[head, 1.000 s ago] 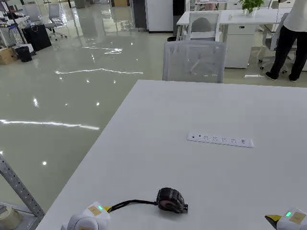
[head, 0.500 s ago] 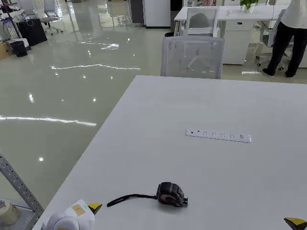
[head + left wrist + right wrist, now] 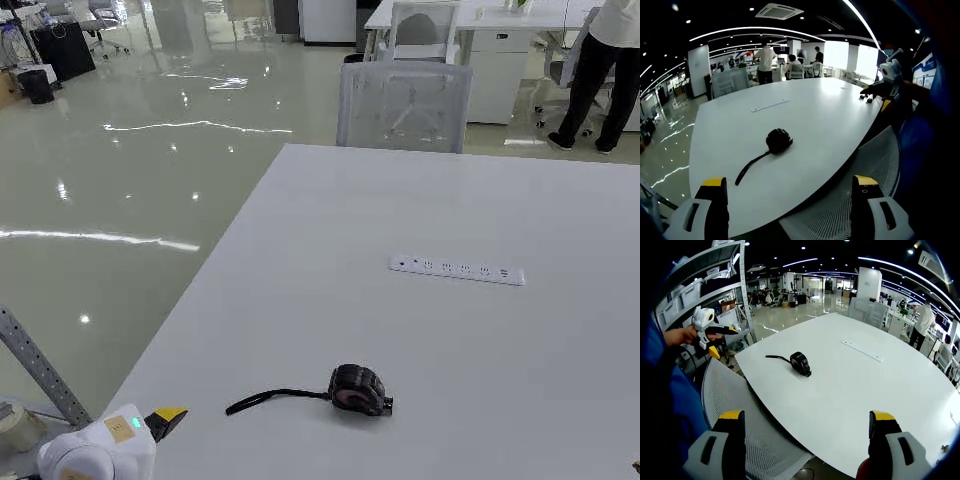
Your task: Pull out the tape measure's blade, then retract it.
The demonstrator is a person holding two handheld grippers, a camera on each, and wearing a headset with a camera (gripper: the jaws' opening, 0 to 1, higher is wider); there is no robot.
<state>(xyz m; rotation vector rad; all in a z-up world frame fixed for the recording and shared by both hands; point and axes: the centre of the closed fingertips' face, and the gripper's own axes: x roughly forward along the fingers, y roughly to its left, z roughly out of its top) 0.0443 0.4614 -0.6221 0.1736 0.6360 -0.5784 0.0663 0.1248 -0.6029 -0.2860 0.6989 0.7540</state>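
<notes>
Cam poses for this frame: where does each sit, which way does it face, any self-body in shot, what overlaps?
Head view: on the headset, looking forward and down at the tape measure; left gripper bottom left.
Left gripper view: beyond the table corner, facing the tape measure; own open jaws, right gripper at right.
Right gripper view: beyond the table edge, facing the tape measure; own open jaws, hand holding left gripper at left.
Shared: tape measure, power strip.

light: bright, ceiling lights (image 3: 756, 28) | glare: streaks on floor (image 3: 200, 127) | gripper views: fisheye-bent edges | focus: sharp
</notes>
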